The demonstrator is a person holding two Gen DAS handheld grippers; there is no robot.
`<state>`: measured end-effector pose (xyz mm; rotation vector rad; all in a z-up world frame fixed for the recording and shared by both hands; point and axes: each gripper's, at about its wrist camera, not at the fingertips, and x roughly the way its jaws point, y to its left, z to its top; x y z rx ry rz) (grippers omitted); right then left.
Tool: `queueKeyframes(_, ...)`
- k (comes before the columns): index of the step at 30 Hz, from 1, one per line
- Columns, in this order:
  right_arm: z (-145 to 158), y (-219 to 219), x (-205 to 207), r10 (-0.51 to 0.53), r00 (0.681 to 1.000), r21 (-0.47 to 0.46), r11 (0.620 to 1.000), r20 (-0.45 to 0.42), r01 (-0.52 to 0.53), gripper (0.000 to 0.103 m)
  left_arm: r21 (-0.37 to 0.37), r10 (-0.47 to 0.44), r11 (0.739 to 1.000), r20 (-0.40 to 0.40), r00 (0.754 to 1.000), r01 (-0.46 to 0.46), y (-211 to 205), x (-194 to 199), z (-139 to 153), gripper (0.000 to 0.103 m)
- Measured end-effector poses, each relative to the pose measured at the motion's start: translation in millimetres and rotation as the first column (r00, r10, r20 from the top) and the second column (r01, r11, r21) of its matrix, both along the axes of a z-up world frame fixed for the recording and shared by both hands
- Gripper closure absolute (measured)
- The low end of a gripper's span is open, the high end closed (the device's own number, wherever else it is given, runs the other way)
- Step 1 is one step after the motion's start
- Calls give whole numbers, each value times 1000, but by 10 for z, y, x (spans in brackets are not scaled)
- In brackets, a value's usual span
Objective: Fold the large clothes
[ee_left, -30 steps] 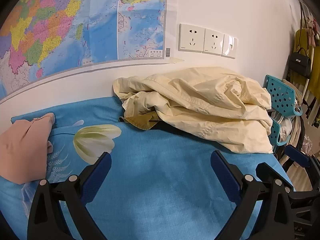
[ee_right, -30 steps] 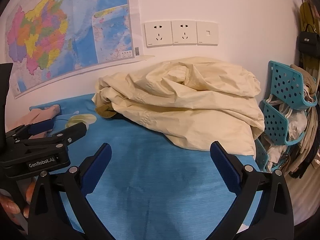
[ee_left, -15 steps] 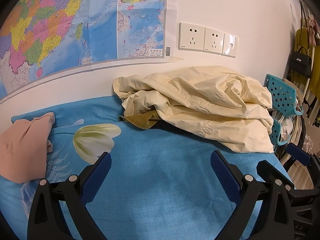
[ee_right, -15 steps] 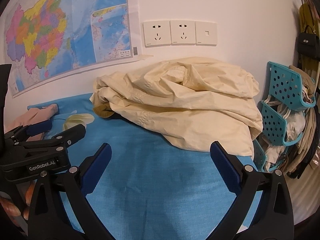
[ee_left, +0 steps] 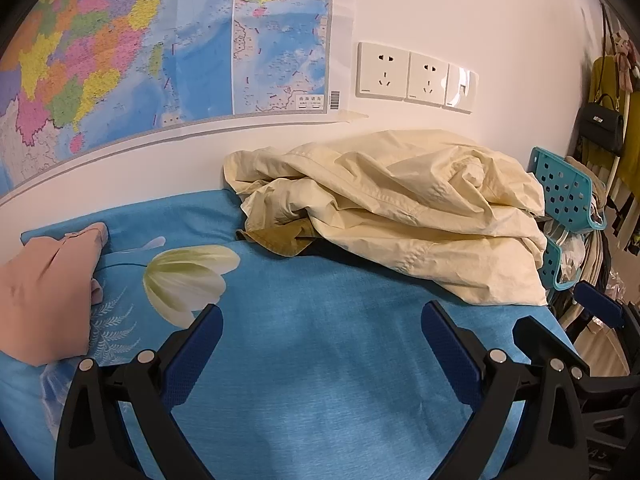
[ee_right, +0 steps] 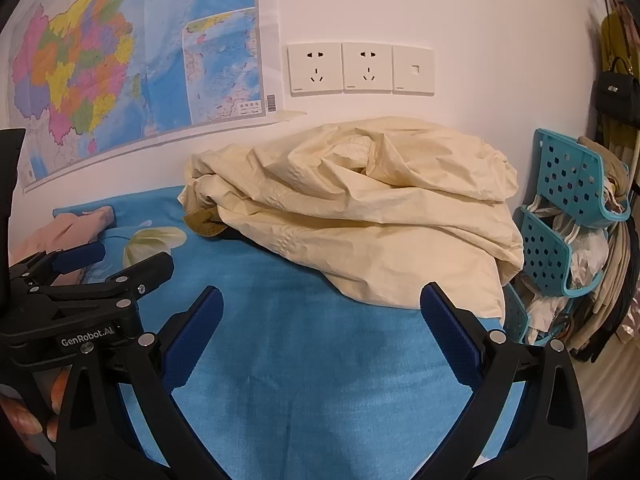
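Both grippers hang over the blue bedsheet (ee_left: 320,360) with nothing between their fingers. The left gripper (ee_left: 320,334) has its blue-padded jaws spread wide over bare sheet, and the right gripper (ee_right: 320,316) is spread just as wide beside it. In the right wrist view the left gripper shows at about 9 o'clock, its black frame marked "GenRobot.AI", with a person's fingertips (ee_right: 24,420) visible under it at about 8 o'clock.

The task's piece, a crumpled pale-yellow garment (ee_left: 400,212), lies heaped against the white wall at roughly 1 o'clock from the left gripper and 12 o'clock from the right one, apart from both. An olive-brown bit of cloth (ee_left: 280,236) peeks out under its left edge.

A folded pink garment (ee_left: 44,292) rests on the sheet at 9 o'clock in the left wrist view, next to a printed white tulip (ee_left: 188,276). On the wall hang a coloured map (ee_left: 140,48) and a row of sockets (ee_left: 416,76). Teal perforated baskets (ee_right: 560,220) stand at 3 o'clock off the bed's edge.
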<state>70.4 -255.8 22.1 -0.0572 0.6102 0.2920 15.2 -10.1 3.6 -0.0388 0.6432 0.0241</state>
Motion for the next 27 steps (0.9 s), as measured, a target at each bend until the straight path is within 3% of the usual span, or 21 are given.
queueKeyframes(27,-9,48,66,8,1000,-22,1000,5,-8,6,-9,10,1000,-22,1000,-10,25,93,-59,7)
